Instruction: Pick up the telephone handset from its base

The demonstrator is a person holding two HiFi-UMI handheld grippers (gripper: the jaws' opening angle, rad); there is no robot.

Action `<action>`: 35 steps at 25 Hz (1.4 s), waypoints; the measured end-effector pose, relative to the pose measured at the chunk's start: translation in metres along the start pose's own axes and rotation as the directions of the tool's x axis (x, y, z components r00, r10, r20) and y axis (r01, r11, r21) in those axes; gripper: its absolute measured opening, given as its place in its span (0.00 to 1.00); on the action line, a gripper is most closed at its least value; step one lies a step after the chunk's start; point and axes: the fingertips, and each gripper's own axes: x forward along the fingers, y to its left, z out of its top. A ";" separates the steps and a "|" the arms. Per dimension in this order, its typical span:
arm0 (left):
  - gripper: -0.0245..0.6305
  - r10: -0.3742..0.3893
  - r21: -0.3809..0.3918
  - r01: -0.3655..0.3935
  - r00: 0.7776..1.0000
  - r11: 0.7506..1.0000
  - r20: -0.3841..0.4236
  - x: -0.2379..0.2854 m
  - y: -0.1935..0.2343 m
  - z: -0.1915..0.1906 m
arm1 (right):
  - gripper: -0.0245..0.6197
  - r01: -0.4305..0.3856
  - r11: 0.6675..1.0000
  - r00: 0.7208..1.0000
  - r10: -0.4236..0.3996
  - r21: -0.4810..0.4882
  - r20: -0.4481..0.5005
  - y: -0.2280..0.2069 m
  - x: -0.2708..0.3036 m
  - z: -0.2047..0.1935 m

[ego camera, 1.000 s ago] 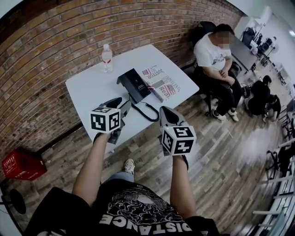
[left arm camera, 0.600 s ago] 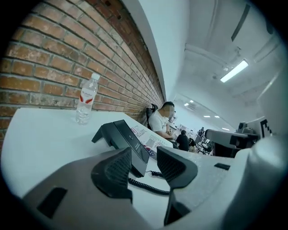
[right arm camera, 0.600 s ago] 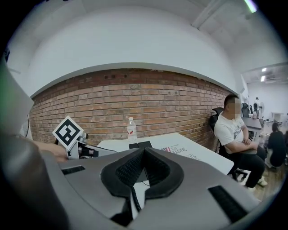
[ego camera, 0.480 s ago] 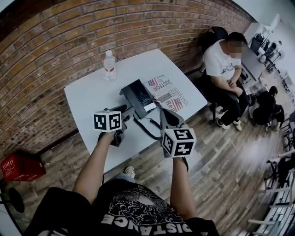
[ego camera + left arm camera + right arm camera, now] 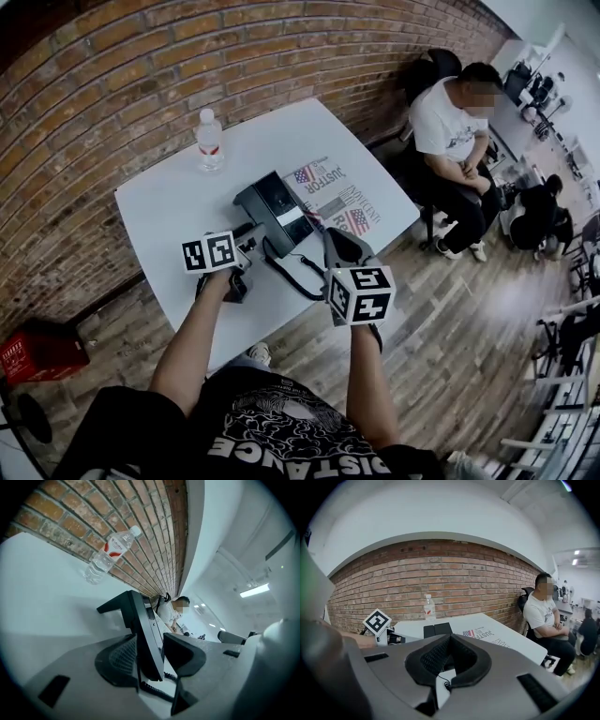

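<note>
A black desk telephone stands on the white table, and its handset lies in the cradle on the phone's left side. Its coiled cord loops toward the table's front edge. My left gripper is at the phone's near left end. In the left gripper view the jaws stand open, straddling the near end of the telephone; the left pad is close against it and the right pad is a little apart. My right gripper hovers to the phone's right, over the cord, shut and empty.
A clear water bottle stands at the table's back by the brick wall. Printed papers lie right of the phone. A person sits beyond the table's right end. A red crate is on the floor at left.
My left gripper has moved forward until its jaws reach around the phone's near end. The right gripper has stayed about where it was.
</note>
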 end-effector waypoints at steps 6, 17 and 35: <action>0.28 -0.058 -0.102 0.059 0.998 0.993 0.013 0.016 0.007 0.002 | 0.04 0.005 1.000 0.999 -0.005 0.000 -0.035 -0.004 0.015 -0.005; 0.16 -0.073 -0.250 0.079 0.997 0.965 0.034 0.024 0.018 0.003 | 0.04 0.027 1.000 0.996 -0.027 0.003 -0.080 -0.013 0.024 -0.014; 0.15 -0.083 -0.112 0.086 0.996 0.990 0.029 0.017 -0.020 0.009 | 0.04 0.101 0.993 0.994 -0.099 0.066 -0.045 -0.039 -0.016 -0.021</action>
